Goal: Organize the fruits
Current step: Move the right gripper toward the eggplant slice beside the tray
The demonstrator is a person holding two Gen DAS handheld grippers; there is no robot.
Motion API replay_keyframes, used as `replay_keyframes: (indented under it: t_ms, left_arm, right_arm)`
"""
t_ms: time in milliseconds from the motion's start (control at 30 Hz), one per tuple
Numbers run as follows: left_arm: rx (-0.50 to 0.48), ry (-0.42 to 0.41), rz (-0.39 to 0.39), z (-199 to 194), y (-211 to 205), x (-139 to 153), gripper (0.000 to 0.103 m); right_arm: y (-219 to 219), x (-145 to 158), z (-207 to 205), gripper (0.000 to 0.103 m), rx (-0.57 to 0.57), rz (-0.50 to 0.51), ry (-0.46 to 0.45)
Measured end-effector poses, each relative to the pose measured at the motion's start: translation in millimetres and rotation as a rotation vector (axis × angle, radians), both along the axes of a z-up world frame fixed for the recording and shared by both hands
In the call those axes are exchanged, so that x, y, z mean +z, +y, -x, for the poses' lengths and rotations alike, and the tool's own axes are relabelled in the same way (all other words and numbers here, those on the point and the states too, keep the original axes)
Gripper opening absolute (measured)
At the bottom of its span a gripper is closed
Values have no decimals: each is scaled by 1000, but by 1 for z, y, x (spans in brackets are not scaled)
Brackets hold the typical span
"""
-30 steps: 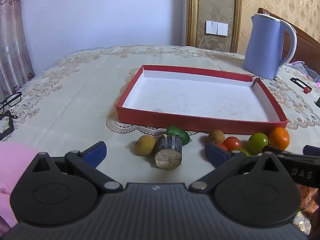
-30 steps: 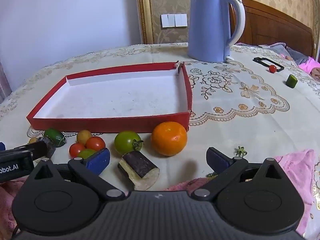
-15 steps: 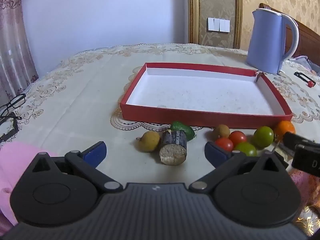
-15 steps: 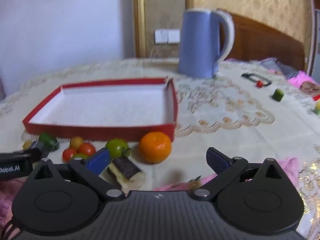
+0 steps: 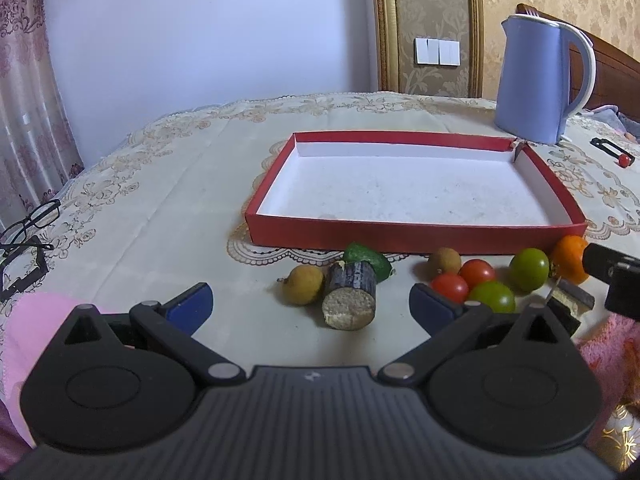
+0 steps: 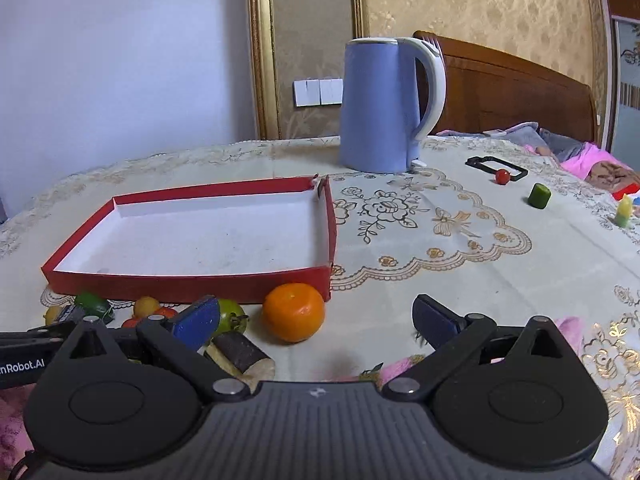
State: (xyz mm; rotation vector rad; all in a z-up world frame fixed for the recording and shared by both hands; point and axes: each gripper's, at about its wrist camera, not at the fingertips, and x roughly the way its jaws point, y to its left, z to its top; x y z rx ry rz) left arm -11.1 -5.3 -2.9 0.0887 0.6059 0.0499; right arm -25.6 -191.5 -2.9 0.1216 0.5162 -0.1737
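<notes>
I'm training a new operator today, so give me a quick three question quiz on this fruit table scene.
1. True or false: the red tray already holds fruit.
2. Which fruit lies nearest the tray's right front corner: A the orange, B a red tomato, C the longan?
3. Fill in: both the left gripper and the right gripper have their jaws ____.

Key: 1 false; 2 A; 3 open.

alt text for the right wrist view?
Open right gripper hovers low over a tablecloth, an orange just ahead between its fingers. Behind sits an empty red tray, with a blue kettle beyond.
</notes>
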Motion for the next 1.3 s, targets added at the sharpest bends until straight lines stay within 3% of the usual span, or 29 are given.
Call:
replay_keyframes:
  t_ms: [200,467,633,867,1300]
  left_arm:
    - [0,-6,-13,1,-2,0,103]
    - [1,-9,-11,0,-2,-1,103]
    - [-4,-13,-11,0,-1,-2,103]
    - [-9,-15,-15,0,-3,-3,103]
    - [-7,-5,-20,-1,-3,-8,103]
  right_arm:
    - [9,-1,4,103,5,54,-12]
    - [9,3,11,103,25,48,-60]
    - [16,-1,5,103,55,95,-16]
    - [9,-5,4,103,65,28,7]
    - [9,-8,4,103,65,37,13]
